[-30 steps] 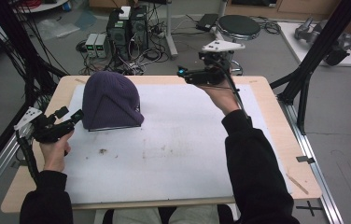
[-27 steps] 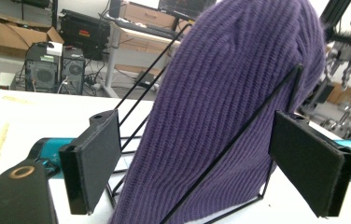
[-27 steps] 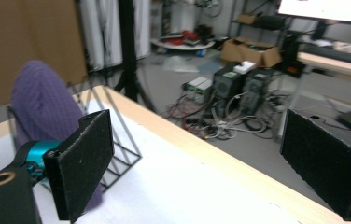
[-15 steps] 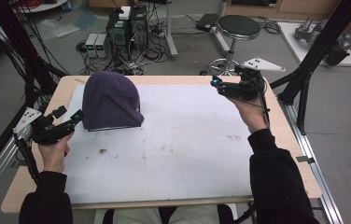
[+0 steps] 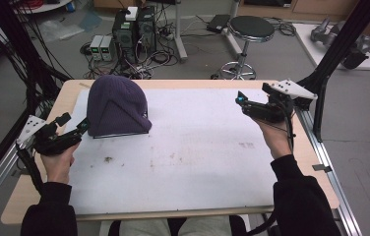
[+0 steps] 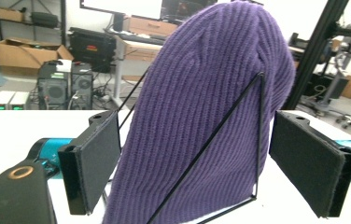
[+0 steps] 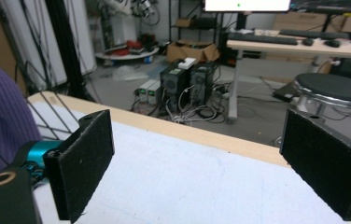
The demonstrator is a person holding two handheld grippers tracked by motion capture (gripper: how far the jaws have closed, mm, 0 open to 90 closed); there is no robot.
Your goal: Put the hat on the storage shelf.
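Purple knit beanie [image 5: 117,105] sits draped over a black wire stand [image 6: 239,154] near the far left corner of the bench [image 5: 173,83], on the white mat [image 5: 188,157]. Left gripper [image 5: 73,129] hovers just beside the beanie's lower left edge, jaws spread wide and holding nothing; in the left gripper view the hat sits right between the two black pads [image 6: 100,161], not touched. Right gripper [image 5: 240,100] is up off the mat near the right edge, well apart from the hat, claw released, empty. Step looks like the approach to grab the beanie. Next move probably: push the left gripper forward a bit, close on the knit near the hem without catching the wire frame, then lift it off; right could come over to steady the stand. Mat has a few smudges and crumbs mid-left. Room: lab floor behind with PC towers [image 5: 135,27], cable tangle, a round stool [image 5: 248,29], black frame posts.
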